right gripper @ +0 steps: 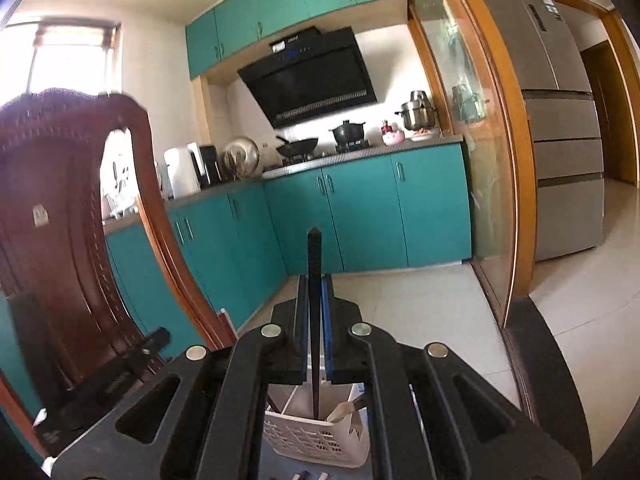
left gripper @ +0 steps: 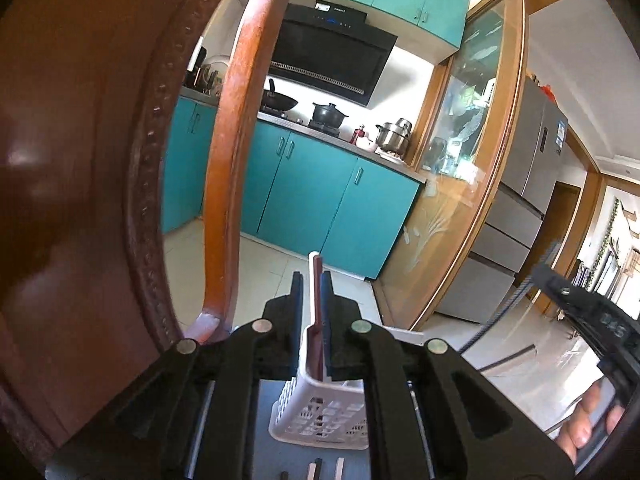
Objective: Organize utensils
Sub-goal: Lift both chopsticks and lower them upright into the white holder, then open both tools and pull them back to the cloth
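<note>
Left wrist view: the left hand-held gripper [left gripper: 312, 292] is pinching the tall white wall of the white basket [left gripper: 320, 420], with a brown stick squeezed in too. The right hand-held gripper [right gripper: 315, 292] is pinching a long dark utensil [right gripper: 315, 320] that stands straight up. Its low end sits in the basket at 6 o'clock. A pale utensil [right gripper: 340, 412] already leans inside. A few small pieces lie on the bench at 6 o'clock, so I think some sorting is left.
</note>
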